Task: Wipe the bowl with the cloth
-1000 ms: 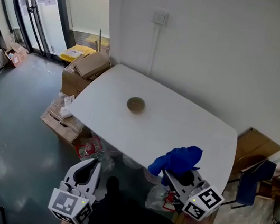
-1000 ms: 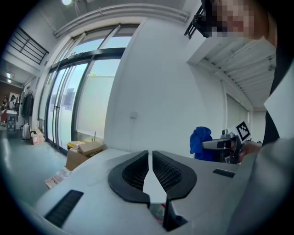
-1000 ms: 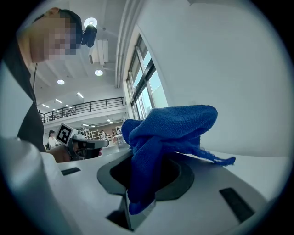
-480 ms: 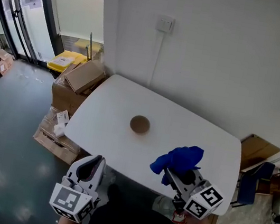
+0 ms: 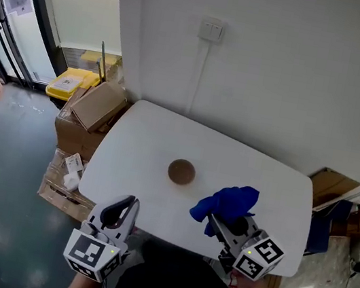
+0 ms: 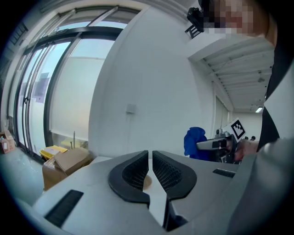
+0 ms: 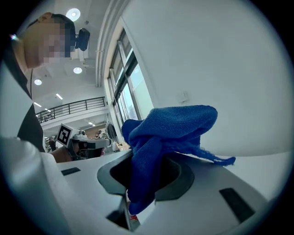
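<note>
Both my claws are now nearer the small brown round bowl (image 5: pixel 181 171): right claw (image 5: pixel 218 218) pinches bunched blue cloth (image 5: pixel 230 202), left claw (image 5: pixel 128 202) closed, empty; wiping comes next.

Head view: high, steeply down on table (image 5: pixel 146 142). Gripper views: low, near-level, sharing table.

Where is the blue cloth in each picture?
Head view: blue cloth lower right of centre, over the table's near edge.
Left gripper view: small, right of centre.
Right gripper view: in the middle, clamped between the jaws.
Shared landmark: the wall switch, in all three views.
</note>
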The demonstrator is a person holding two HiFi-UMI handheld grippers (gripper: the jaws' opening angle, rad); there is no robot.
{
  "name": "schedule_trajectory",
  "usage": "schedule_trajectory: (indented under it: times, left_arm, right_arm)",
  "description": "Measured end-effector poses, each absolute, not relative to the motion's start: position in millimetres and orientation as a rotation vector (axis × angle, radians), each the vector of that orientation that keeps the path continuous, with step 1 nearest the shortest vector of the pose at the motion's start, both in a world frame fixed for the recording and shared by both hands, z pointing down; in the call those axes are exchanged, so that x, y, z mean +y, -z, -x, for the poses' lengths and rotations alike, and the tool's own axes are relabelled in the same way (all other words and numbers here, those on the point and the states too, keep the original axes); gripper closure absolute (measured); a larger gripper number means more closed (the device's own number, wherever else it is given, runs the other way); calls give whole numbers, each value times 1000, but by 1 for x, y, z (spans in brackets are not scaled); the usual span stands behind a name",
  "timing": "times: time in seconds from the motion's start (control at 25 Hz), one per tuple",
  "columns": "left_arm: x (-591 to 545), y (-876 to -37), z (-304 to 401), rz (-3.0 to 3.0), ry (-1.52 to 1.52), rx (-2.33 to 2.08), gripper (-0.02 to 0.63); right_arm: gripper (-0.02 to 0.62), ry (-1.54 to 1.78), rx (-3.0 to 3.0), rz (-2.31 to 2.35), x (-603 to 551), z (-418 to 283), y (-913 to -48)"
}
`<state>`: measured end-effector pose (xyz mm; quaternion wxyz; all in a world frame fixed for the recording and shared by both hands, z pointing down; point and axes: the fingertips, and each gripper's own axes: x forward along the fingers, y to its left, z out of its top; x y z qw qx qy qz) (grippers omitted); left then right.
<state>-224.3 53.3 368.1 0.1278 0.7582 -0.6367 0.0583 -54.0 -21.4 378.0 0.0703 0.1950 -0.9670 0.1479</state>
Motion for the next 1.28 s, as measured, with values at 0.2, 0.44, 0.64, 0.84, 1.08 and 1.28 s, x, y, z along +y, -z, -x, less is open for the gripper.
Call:
schedule_trajectory:
  times: [0.2, 0.44, 0.64, 0.84, 1.08, 1.28]
  left_arm:
    - [24, -377, 218, -2206, -167, -1848, 569]
    - [-8, -382, 202, -2191, -268, -1868, 568]
    - [-33, -397, 197, -2182, -292, -1836, 555]
    - [-57, -423, 205, -2137, -331, -1775, 527]
    - [-81, -459, 222, -2115, -394, -1655, 495]
    - [-103, -495, 239, -2087, -437, -1570, 494]
  right_arm:
    - [506, -436, -2907, -559, -54, 54, -383]
    - [506, -438, -2901, -422, -76, 51, -395]
    - [506, -453, -2865, -383, -94, 57, -415]
    - [506, -472, -2815, -380, -113, 69, -429]
    - [506, -519, -2760, -394, -129, 95, -454]
    - [506, -591, -2709, -427, -142, 112, -486]
